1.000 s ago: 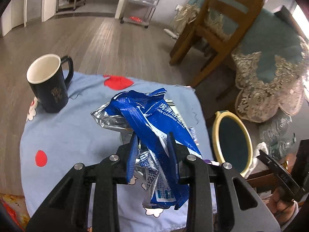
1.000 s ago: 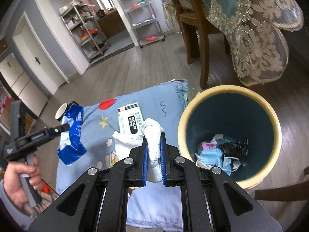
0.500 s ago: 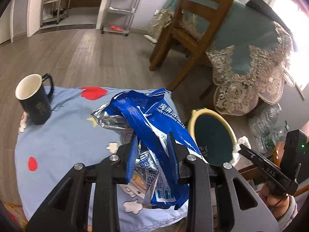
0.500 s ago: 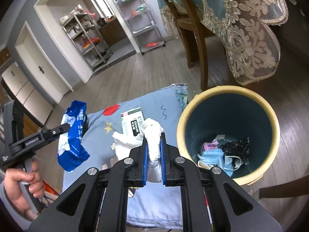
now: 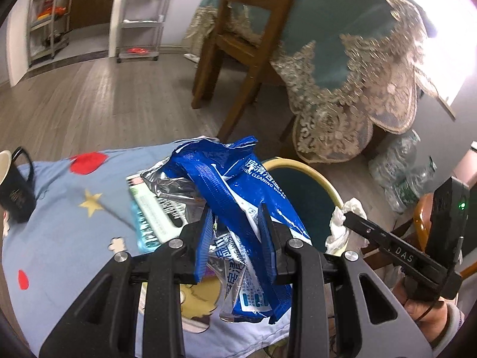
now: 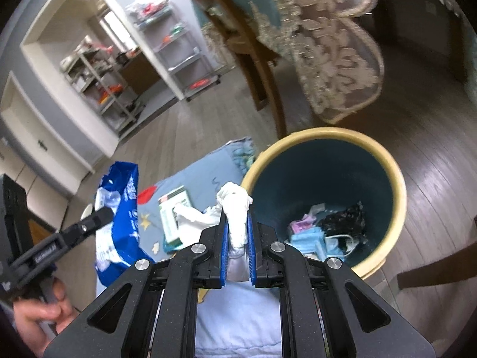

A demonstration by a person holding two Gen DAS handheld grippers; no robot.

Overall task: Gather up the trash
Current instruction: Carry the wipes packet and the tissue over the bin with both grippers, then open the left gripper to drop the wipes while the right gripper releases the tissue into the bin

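Note:
My left gripper [image 5: 237,223] is shut on a crumpled blue wipes wrapper [image 5: 238,185] with a silver lining, held above the blue cloth near the bin. The wrapper also shows in the right wrist view [image 6: 119,217]. My right gripper [image 6: 237,223] is shut on a white crumpled tissue [image 6: 235,208], held just left of the bin's rim. The tissue also shows in the left wrist view [image 5: 342,223]. The trash bin [image 6: 396,179] has a yellow rim and teal inside and holds masks and dark scraps. It also shows in the left wrist view [image 5: 331,188], partly behind the wrapper.
A low table with a blue cartoon cloth [image 5: 68,223] holds a black mug [image 5: 13,194] at the far left and a green-and-white packet [image 5: 149,208]. A wooden chair [image 5: 238,44] and a lace-covered table [image 5: 357,74] stand behind the bin. Plastic bottles [image 5: 402,173] lie on the floor.
Both grippers have moved right toward the bin with their loads. The bin is nearer and larger in both views. The mug has slid to the left edge of the left wrist view.

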